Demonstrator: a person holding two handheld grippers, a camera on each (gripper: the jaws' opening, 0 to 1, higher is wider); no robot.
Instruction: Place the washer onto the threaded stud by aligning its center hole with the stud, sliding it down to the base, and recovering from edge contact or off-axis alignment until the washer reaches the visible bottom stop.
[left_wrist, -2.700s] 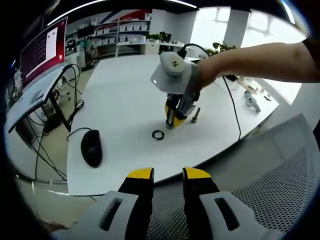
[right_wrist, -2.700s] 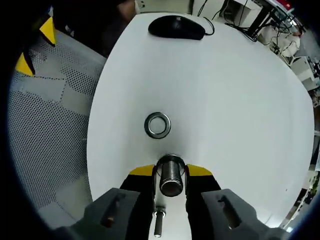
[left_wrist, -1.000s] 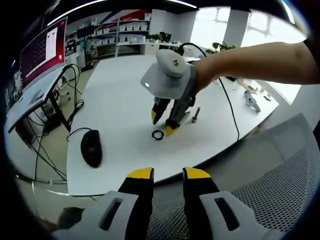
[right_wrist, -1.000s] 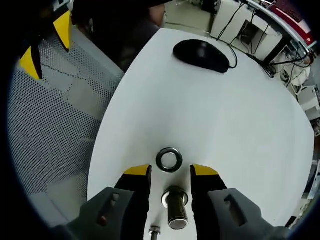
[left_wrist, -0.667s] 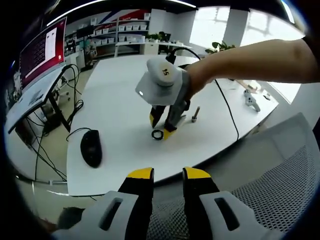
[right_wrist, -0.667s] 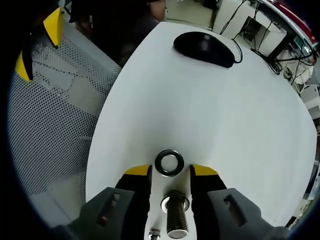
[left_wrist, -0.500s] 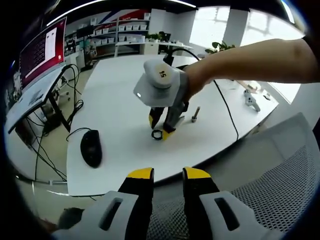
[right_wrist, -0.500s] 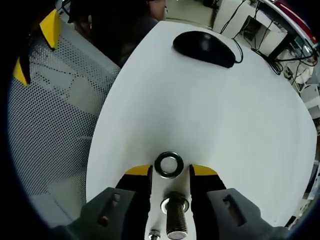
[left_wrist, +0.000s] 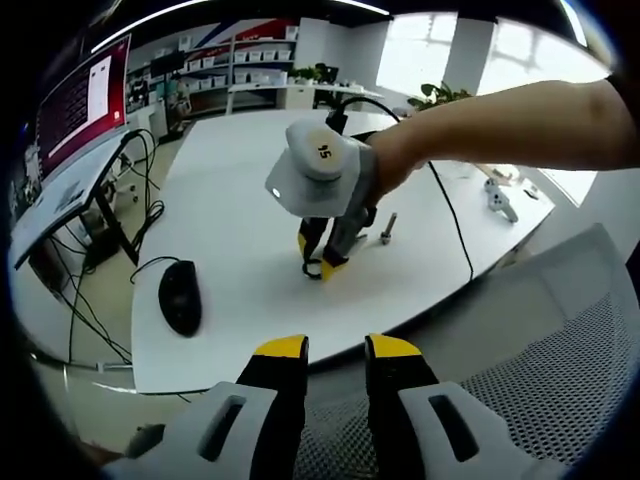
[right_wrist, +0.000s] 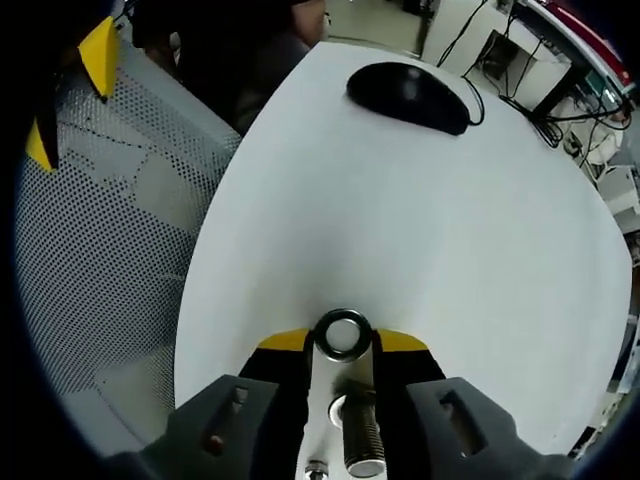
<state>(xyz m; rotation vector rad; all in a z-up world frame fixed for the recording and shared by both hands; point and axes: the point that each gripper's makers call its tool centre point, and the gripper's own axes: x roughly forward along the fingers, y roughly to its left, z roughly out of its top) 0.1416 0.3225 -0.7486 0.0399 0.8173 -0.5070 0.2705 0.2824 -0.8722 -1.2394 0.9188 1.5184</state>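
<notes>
The dark metal washer (right_wrist: 342, 335) lies flat on the white table (right_wrist: 450, 230), and my right gripper (right_wrist: 342, 342) is shut on it, one yellow tip against each side. Behind the tips, between the jaws, stands the threaded stud (right_wrist: 360, 435). In the left gripper view, the right gripper (left_wrist: 320, 263) points down at the table, with the washer (left_wrist: 314, 270) at its tips and a person's forearm (left_wrist: 500, 120) behind it. My left gripper (left_wrist: 337, 348) hovers over a mesh chair, open and holding nothing. Its yellow tips (right_wrist: 100, 50) also show at upper left.
A black mouse (right_wrist: 408, 97) (left_wrist: 180, 297) lies on the table beyond the washer, its cable running off the edge. A small bolt (left_wrist: 387, 228) stands just past the right gripper. The grey mesh chair (right_wrist: 110, 230) runs along the table's near edge. A desk with a monitor (left_wrist: 85, 105) stands to the left.
My right gripper let go of the stud, moved forward until its tips flanked the washer, then its jaws closed on the washer. The left gripper stayed still.
</notes>
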